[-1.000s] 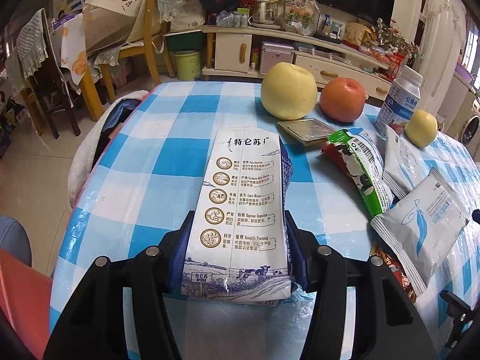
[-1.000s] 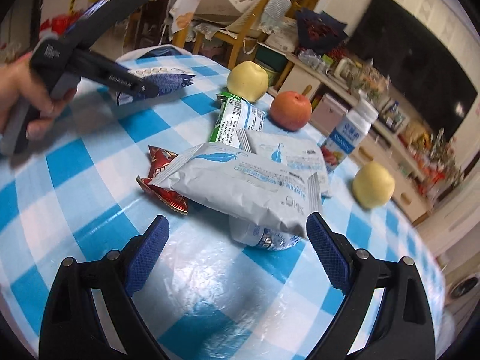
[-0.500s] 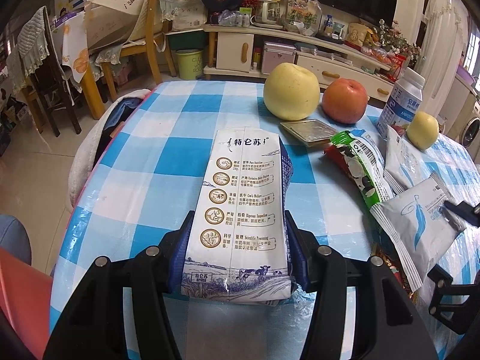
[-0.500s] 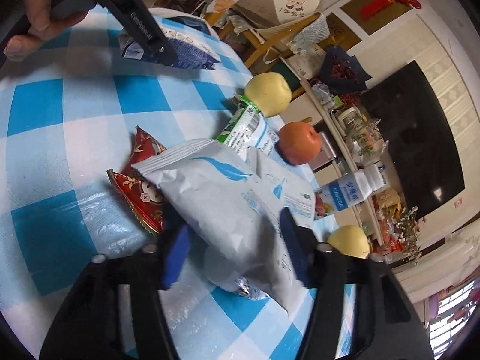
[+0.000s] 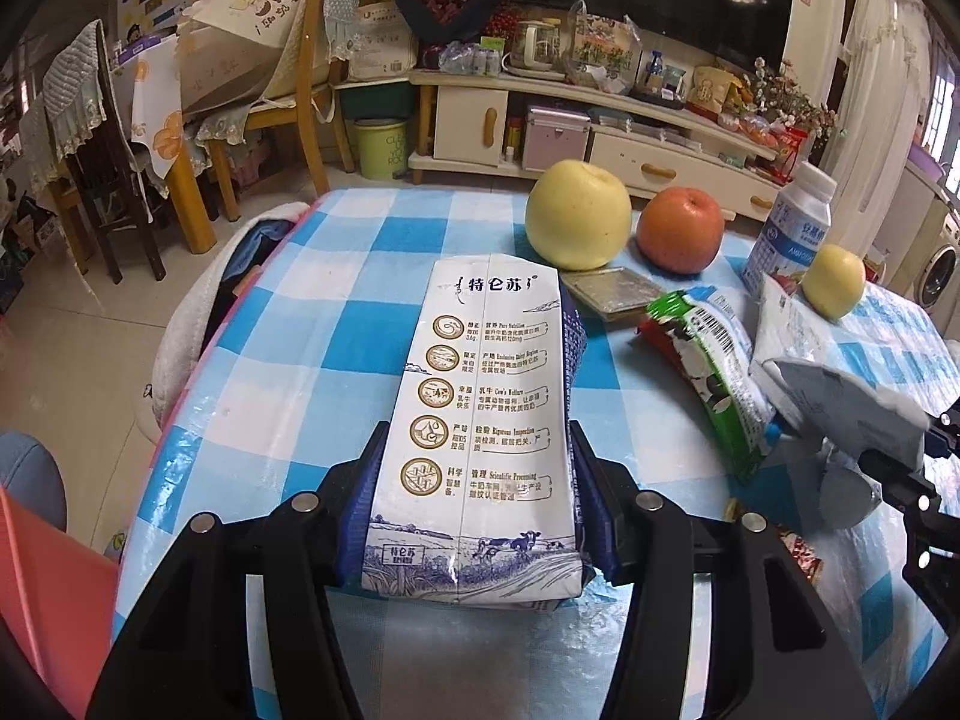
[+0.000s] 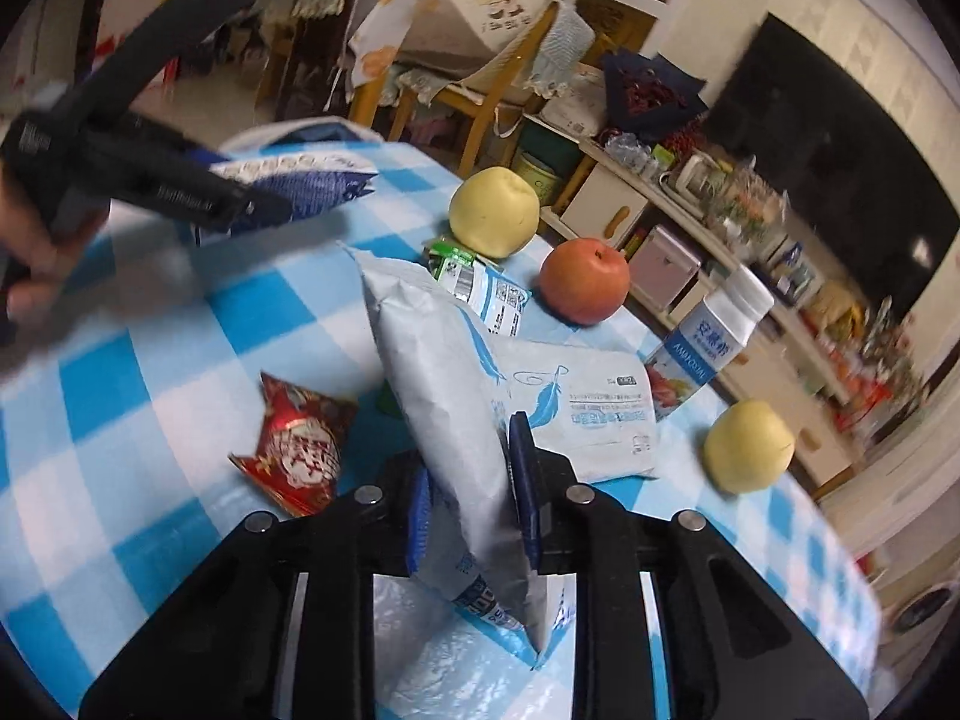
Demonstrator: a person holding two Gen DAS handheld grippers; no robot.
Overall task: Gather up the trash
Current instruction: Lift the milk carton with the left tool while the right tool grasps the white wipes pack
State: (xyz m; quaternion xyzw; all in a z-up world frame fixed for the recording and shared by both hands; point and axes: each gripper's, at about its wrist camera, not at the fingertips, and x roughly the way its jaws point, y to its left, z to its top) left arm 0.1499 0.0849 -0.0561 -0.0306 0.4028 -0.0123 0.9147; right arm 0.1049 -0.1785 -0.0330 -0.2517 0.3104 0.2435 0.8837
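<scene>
Left claw point(image 5: 474, 516) pinches the milk carton point(image 5: 480, 420) above the checkered tabletop point(image 5: 336, 324). Right claw point(image 6: 471, 516) clamps a grey feather-print pouch point(image 6: 444, 378), lifted; red snack wrapper point(image 6: 294, 450) at its 9 o'clock.

The right gripper point(image 6: 471, 519), wide open a second ago, now squeezes the grey packet point(image 6: 447, 396) between its fingers point(image 6: 521, 480). The packet is tipped up off the surface point(image 6: 150, 420) instead of lying flat.
</scene>
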